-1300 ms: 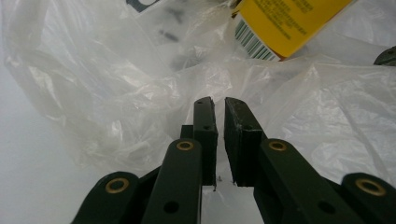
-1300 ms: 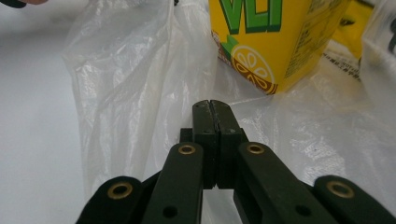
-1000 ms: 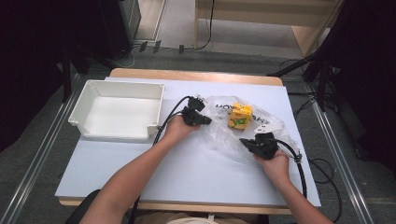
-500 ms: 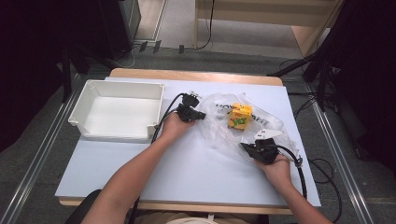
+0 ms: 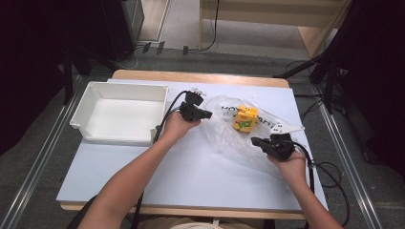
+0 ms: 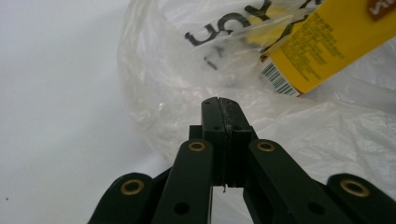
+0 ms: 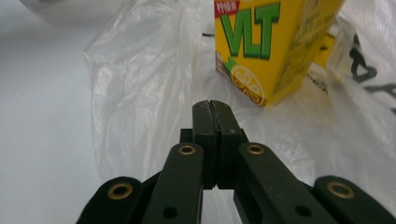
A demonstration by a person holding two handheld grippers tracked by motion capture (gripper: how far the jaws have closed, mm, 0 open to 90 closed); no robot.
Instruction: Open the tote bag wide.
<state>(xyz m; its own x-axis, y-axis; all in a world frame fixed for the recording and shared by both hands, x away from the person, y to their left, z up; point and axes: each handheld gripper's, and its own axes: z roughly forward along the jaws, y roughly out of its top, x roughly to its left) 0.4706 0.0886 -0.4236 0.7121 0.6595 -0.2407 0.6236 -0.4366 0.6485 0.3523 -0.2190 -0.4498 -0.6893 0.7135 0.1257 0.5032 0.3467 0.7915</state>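
Note:
A clear plastic bag (image 5: 229,140) with black lettering lies crumpled on the white table, and a yellow VLT lemon tea carton (image 5: 245,118) stands in it. My left gripper (image 5: 208,114) is at the bag's left edge, jaws pressed together with the thin film (image 6: 159,93) pinched at the tips (image 6: 218,100); the carton's barcode side (image 6: 322,42) lies beyond. My right gripper (image 5: 253,140) is at the bag's near right side, also shut on the film (image 7: 140,93), its tips (image 7: 211,103) just short of the carton's front (image 7: 261,46).
An empty white tray (image 5: 119,138) sits at the table's left, close beside my left hand. Cables trail from both grippers across the table (image 5: 191,176). The table's right edge is near my right hand; dark stands and cables surround the table on the floor.
Both hands have lifted slightly. The left gripper has shifted a little left and away, the right one slightly toward me, with the bag's edges drawn along.

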